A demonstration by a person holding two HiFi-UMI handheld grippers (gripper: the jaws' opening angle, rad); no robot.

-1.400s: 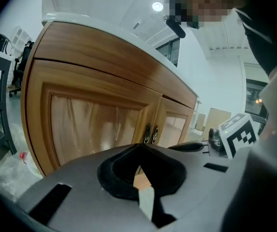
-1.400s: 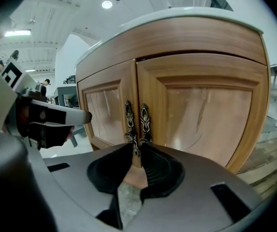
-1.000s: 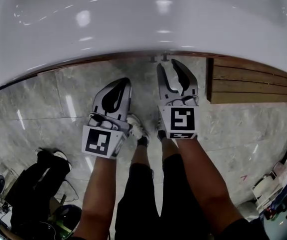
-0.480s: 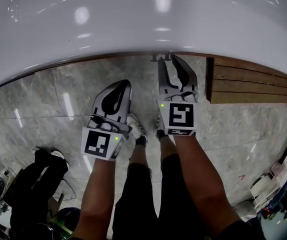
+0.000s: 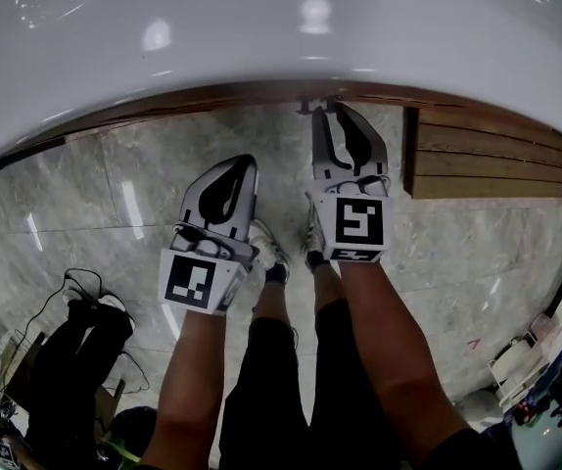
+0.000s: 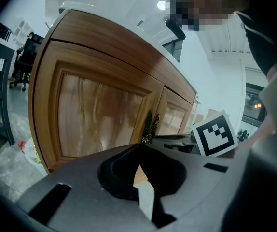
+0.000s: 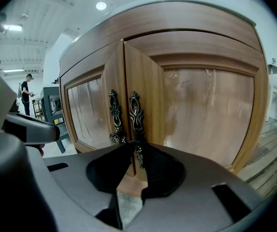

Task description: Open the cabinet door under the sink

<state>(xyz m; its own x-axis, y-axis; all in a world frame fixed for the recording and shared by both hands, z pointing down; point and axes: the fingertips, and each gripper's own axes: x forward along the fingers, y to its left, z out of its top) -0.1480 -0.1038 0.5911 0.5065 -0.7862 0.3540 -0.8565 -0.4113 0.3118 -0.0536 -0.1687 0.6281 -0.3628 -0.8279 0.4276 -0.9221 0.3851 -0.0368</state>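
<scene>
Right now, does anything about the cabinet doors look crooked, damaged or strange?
Nothing stands out. The left door and the right door look whole and shut; the left handle and the right handle stand upright, side by side.

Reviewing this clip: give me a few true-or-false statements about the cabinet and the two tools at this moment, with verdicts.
1. Both wooden cabinet doors look closed. True.
2. The left tool grips the left door's handle. False: its jaws are together on nothing, and it is held back from the cabinet.
3. The right tool is at the ornate dark metal handle of the right door. True: its jaws are closing with the handle's lower end between them.
4. The cabinet stands on carpet. False: it stands on a grey stone-look floor.
</scene>
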